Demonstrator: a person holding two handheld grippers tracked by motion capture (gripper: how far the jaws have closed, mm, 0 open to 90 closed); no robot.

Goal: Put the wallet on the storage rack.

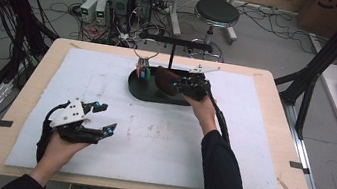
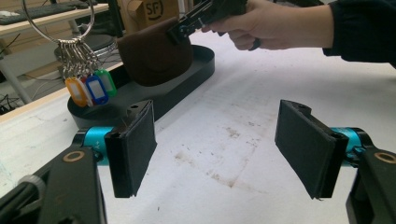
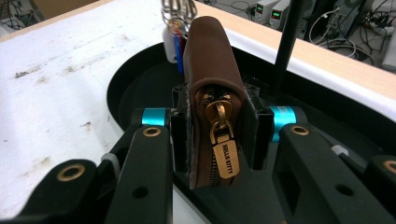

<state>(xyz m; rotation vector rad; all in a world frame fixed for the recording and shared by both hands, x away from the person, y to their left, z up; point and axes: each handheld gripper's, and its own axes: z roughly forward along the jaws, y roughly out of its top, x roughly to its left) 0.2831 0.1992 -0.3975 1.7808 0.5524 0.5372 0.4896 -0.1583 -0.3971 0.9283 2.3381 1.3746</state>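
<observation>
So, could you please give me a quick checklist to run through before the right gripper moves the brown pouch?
1. Right gripper jaws clamp the brown pouch on both sides: ok.
2. Pouch zipper closed at the pull: ok.
3. Pouch clear of the key ring with coloured tags: ok, beside it, apart.
4. Pouch lifted off the black tray: cannot tell.
5. Left gripper open, holding nothing, away from the tray: ok.
</observation>
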